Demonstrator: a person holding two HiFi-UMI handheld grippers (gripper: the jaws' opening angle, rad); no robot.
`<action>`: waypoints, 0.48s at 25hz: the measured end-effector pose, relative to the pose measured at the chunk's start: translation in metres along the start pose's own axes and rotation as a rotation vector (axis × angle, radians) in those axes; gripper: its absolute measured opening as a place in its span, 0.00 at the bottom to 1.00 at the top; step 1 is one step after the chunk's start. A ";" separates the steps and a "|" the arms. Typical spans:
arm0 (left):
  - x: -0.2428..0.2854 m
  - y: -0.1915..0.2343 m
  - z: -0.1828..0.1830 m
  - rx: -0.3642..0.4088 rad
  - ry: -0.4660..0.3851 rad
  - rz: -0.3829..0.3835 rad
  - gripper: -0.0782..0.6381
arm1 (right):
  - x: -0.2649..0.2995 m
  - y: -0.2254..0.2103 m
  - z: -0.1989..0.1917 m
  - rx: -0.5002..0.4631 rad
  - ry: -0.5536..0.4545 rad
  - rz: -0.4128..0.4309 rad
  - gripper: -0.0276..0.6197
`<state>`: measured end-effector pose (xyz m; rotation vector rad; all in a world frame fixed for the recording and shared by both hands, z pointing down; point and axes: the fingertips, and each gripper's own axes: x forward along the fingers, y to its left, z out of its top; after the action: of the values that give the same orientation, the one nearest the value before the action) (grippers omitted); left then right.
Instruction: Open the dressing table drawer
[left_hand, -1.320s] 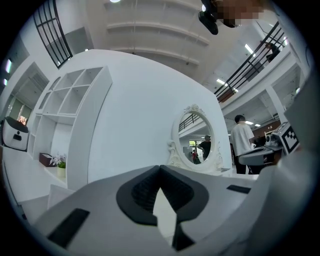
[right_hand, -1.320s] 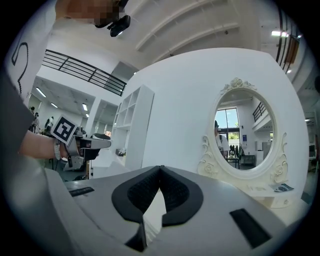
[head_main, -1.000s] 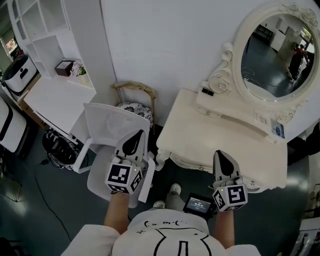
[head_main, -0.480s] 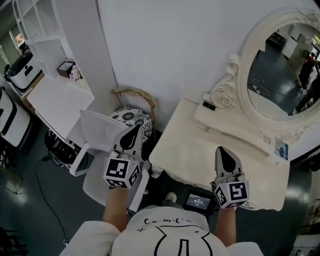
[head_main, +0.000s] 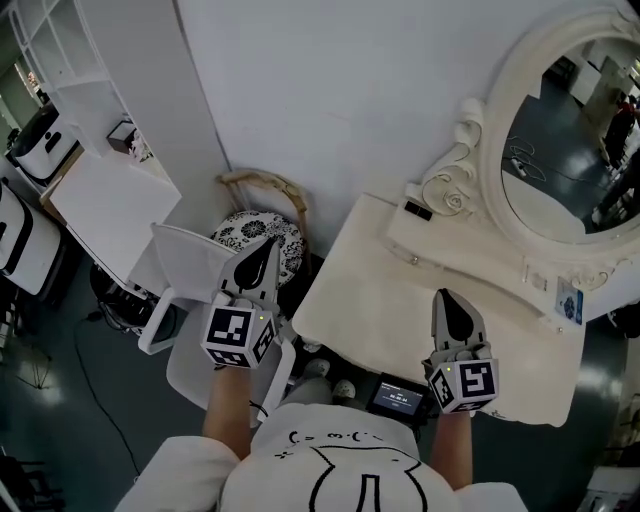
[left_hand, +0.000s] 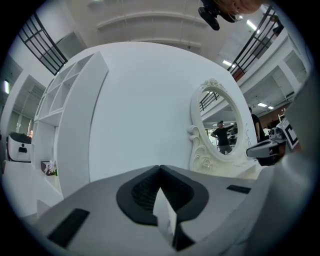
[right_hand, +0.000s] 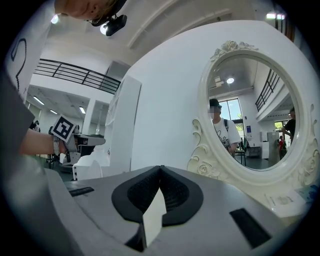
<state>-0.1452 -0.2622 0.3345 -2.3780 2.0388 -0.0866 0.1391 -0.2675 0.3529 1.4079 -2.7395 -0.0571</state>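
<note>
The cream dressing table stands against the white wall, with its oval mirror at the upper right. Its drawer front is hidden under the tabletop edge in the head view. My left gripper hangs left of the table, over a white chair, with its jaws shut and empty. My right gripper hovers above the tabletop near the front edge, also shut on nothing. In the left gripper view the left gripper points at the wall beside the mirror. In the right gripper view the right gripper faces the mirror.
A stool with a patterned cushion sits between the chair and the table. A white shelf unit stands at the far left. On the table lie a small black item and a card. A small screen hangs at the person's waist.
The person has moved closer, so the table's front edge and drawer front slid out of sight under the top. Both grippers stay shut; the right one is now over the tabletop.
</note>
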 end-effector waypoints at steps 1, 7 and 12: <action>0.005 0.002 0.000 0.001 0.001 -0.007 0.13 | 0.003 -0.002 0.000 0.000 0.002 -0.007 0.05; 0.044 0.013 0.002 0.005 0.001 -0.078 0.13 | 0.022 -0.016 0.001 0.018 0.011 -0.103 0.05; 0.087 0.019 -0.004 0.004 0.015 -0.163 0.13 | 0.041 -0.023 -0.004 0.023 0.035 -0.186 0.05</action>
<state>-0.1513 -0.3508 0.3406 -2.5446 1.8448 -0.1086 0.1343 -0.3139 0.3575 1.6494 -2.5819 -0.0090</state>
